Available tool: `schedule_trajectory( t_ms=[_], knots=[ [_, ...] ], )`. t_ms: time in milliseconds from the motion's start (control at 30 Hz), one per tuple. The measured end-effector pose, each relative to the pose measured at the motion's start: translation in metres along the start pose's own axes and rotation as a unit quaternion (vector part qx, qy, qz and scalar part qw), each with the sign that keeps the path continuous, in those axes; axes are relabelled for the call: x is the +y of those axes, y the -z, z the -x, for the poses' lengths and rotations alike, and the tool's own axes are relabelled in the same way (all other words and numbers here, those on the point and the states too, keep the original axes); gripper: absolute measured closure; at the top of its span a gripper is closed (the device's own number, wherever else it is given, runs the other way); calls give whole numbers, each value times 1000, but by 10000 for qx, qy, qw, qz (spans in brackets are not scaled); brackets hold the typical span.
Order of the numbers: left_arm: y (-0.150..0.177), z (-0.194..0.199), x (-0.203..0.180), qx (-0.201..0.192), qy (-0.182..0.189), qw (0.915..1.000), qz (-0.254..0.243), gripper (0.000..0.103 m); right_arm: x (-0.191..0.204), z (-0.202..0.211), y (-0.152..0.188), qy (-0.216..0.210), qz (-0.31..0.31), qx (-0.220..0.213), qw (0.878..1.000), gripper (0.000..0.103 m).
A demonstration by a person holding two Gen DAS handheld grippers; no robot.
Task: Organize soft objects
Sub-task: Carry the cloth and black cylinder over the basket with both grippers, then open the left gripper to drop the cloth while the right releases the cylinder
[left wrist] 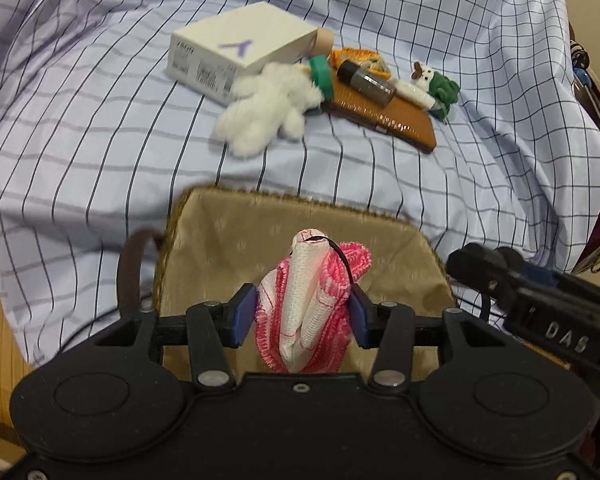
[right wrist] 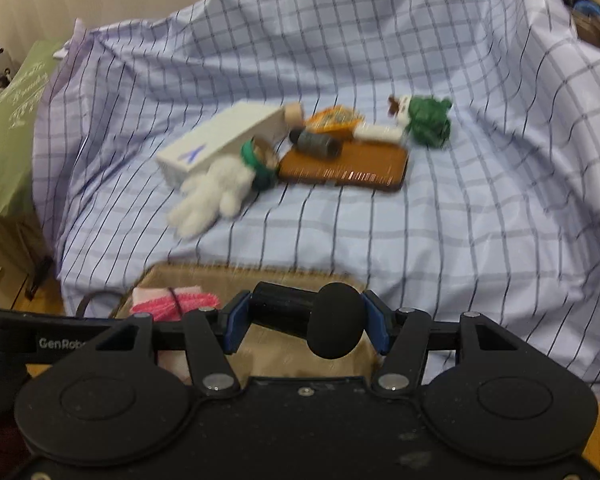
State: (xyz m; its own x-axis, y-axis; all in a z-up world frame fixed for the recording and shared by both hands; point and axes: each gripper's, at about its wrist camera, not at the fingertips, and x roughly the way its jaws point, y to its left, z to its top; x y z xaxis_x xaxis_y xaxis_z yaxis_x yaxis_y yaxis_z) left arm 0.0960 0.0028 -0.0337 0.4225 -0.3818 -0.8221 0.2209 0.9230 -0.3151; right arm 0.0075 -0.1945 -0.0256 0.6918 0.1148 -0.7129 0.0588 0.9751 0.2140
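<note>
Left tool (left wrist: 303, 316): clamped on pink-and-white cloth (left wrist: 308, 312), above basket (left wrist: 228, 240).
Right tool (right wrist: 302, 322): gripping a black, possibly foam-tipped, handle (right wrist: 334, 326).
White glove (left wrist: 266, 110): twelve o'clock of basket.

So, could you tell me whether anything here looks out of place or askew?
Yes: the pile behind the basket is a jumble. A dark bottle lies on its side across the brown case, and the white box sits tilted, propped on the things beside it. The white glove sprawls against it.
</note>
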Motion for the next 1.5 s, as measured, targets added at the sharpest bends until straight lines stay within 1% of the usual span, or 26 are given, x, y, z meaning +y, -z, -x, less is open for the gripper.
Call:
schedule_trajectory(
  t_ms=[200,300,467,700,900,1167,1333,1500],
  knots=[
    [17,15,-3,-298,-250,9992,48,55,13,11,21,-44,102,3,9999,45],
    [24,22,-5,-501,-382,9980,95,55,15,16,27,-92,48,-29,9999,45],
    [34,27,-9,-673,-566,9960,164,55,13,25,32,-88,-59,-56,9999,45],
    [44,30,-15,-721,-733,9945,194,55,7,36,39,-110,-198,-48,9997,45],
    [49,37,-22,-906,-868,9920,129,55,-2,48,46,-155,-389,-137,9990,45],
    [50,32,-16,-846,-839,9927,210,54,2,45,46,-121,-367,-38,9992,45],
    [53,31,-17,-869,-883,9922,158,51,2,42,47,-113,-340,67,9993,45],
    [54,33,-14,-881,-874,9920,220,51,3,41,47,-117,-310,93,9994,45]
  ],
)
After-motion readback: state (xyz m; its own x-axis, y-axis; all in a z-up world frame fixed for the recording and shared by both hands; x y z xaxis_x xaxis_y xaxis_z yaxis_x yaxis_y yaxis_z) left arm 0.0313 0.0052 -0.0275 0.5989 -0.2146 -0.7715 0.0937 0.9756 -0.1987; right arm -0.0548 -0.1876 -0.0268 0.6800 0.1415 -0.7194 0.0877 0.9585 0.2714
